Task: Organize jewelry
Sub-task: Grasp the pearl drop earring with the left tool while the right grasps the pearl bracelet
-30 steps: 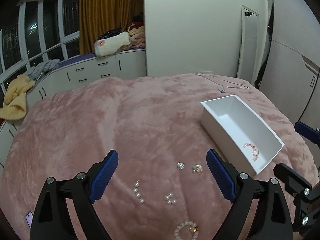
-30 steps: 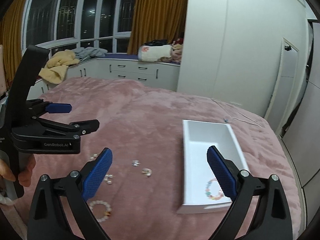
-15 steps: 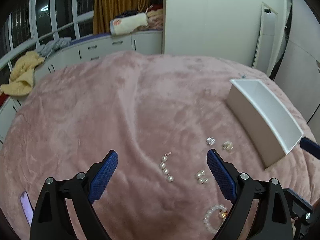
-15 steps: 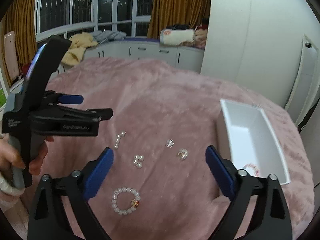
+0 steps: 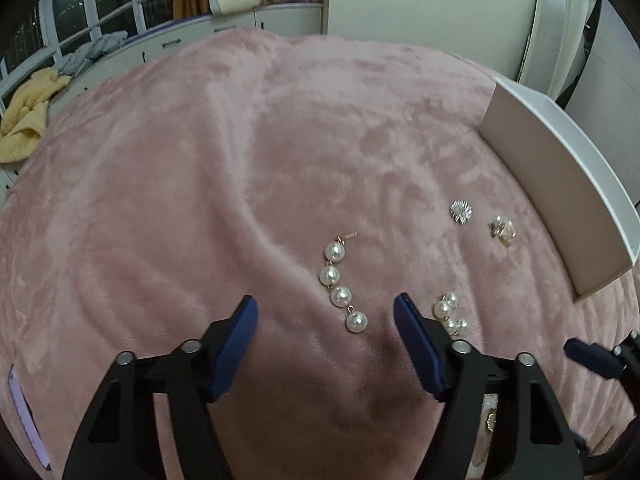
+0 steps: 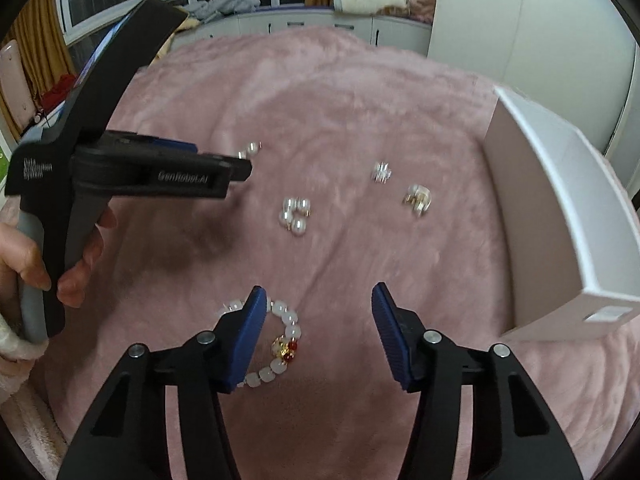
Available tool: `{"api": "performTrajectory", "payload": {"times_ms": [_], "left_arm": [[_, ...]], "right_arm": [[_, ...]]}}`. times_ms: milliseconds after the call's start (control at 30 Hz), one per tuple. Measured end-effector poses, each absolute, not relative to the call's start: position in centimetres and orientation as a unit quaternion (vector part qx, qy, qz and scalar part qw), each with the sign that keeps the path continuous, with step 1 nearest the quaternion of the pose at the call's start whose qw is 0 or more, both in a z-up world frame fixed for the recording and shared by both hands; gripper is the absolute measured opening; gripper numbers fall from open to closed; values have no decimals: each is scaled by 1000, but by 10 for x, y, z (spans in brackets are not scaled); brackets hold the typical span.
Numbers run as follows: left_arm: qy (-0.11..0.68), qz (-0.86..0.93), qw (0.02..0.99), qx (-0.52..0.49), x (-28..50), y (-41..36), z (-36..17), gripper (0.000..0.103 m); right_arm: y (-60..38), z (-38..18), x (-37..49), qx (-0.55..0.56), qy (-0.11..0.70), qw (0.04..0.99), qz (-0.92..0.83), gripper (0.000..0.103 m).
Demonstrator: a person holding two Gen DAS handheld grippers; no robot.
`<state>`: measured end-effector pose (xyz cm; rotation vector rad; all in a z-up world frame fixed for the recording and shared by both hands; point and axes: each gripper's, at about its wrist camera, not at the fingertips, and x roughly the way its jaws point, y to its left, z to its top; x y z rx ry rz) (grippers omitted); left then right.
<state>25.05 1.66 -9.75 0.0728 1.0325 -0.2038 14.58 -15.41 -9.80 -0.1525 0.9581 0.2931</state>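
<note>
On the pink blanket a pearl strand (image 5: 340,280) lies with its lowest pearl between the jaws of my left gripper (image 5: 326,306). The jaws are closing, the pads still off the pearls. A pearl cluster (image 5: 450,314) sits just right of the right finger. My right gripper (image 6: 319,298) hovers over a white bead bracelet (image 6: 282,336) with a gold and red charm. Its jaws are closing too, the left finger covers part of the ring and no pad presses on it. The left gripper (image 6: 236,168) appears side-on, hiding most of the pearl strand (image 6: 250,150).
A silver earring (image 5: 461,211) and a gold earring (image 5: 502,231) lie near the white box (image 5: 560,184), which stands at the right. A person's hand (image 6: 24,248) holds the left gripper's handle. A lilac phone (image 5: 24,412) lies at the blanket's near left. White cabinets line the far wall.
Both grippers have dropped toward the blanket and tipped downward, so the jewelry looks much larger. Both pairs of jaws have narrowed.
</note>
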Motion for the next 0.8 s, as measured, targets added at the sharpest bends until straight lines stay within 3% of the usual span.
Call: {"api": "performTrajectory", "payload": {"times_ms": [333, 500, 567, 633, 800], "left_arm": [[499, -94, 858, 73, 257, 5, -114, 51], [498, -98, 857, 89, 254, -1, -113, 27], [501, -98, 855, 90, 255, -2, -113, 22], [503, -97, 855, 87, 255, 0, -112, 16], [504, -98, 856, 64, 254, 6, -106, 16]], "right_arm": [[-147, -133, 144, -91, 492, 854, 139, 43], [-140, -134, 137, -101, 497, 848, 156, 28], [-139, -136, 138, -88, 502, 843, 170, 16], [-142, -136, 139, -72, 505, 842, 178, 13], [-152, -127, 138, -25, 507, 840, 193, 12]]}}
